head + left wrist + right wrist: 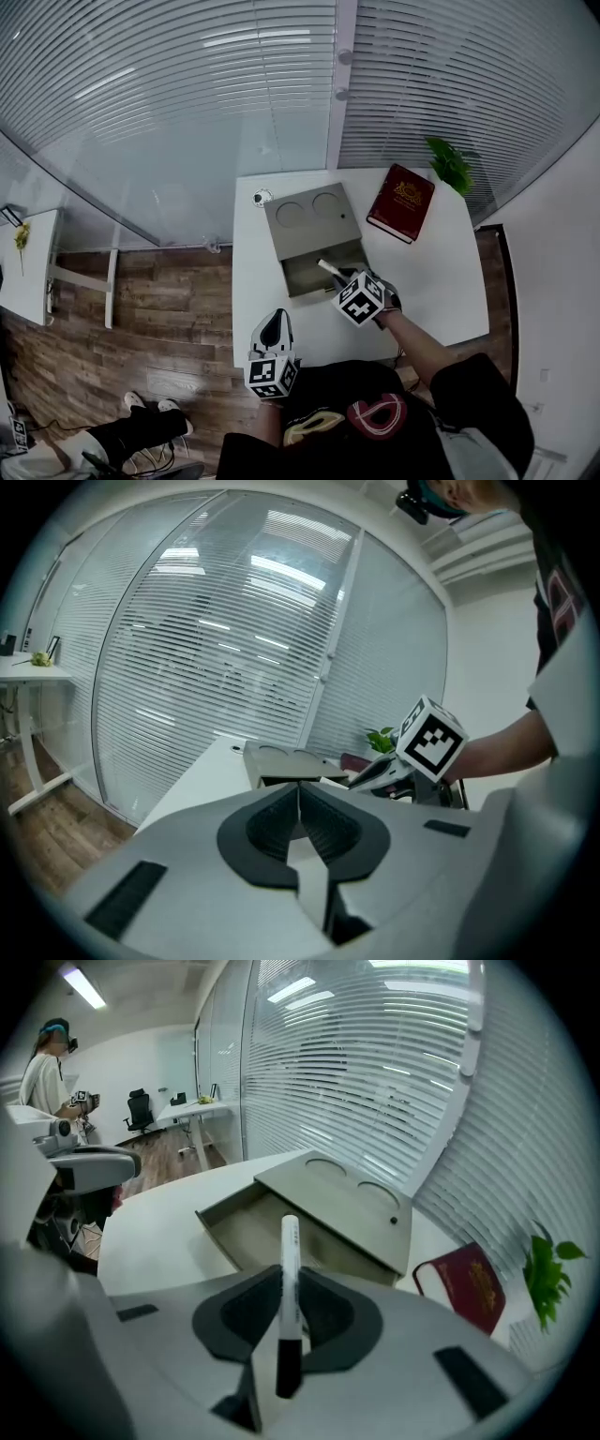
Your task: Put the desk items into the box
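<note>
Marker pen (290, 1241) sits pinched in the fingers of the right gripper (286, 1288), long side pointing at the open box (328, 1194) just beyond; the left gripper (300, 808), nearer, is closed on nothing.

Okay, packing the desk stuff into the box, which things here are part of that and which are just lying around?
Part of the job: marker, clamped in the right gripper; grey box, drawer open; red book, likely next to pack.
Just around: plant; white desk; left gripper, shut and empty.
</note>
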Available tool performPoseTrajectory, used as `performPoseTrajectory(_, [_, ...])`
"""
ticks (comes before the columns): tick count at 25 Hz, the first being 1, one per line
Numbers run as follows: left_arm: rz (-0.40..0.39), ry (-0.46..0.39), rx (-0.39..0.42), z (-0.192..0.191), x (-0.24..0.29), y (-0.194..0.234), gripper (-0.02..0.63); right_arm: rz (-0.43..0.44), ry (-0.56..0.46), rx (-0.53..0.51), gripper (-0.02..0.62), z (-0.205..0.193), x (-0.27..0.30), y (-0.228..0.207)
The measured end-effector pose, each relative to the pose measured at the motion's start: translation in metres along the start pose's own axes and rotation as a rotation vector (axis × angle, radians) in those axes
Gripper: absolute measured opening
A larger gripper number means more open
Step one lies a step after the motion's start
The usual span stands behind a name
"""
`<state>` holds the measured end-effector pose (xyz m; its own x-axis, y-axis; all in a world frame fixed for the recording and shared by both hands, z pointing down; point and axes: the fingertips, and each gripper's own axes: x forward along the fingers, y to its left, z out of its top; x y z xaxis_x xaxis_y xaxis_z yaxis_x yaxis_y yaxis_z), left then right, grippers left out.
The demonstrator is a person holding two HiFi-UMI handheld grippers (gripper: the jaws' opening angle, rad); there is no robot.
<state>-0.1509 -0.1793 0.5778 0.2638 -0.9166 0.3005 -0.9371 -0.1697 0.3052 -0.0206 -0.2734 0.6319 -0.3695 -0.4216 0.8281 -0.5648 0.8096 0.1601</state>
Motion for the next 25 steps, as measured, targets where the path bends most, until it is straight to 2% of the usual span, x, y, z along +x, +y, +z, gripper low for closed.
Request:
performPoseTrajectory(10, [0.027,0.006,-0.001,0.0,-0.001,0.013,0.02,0.054,0.058,-0.054,0.071,0.01,0.024,0.002])
performPoseTrajectory(25, [0.068,0.011,-0.015,-0.001,-0.008,0.032,0.02,0.068,0.054,-0.092,0.071,0.033,0.045,0.001])
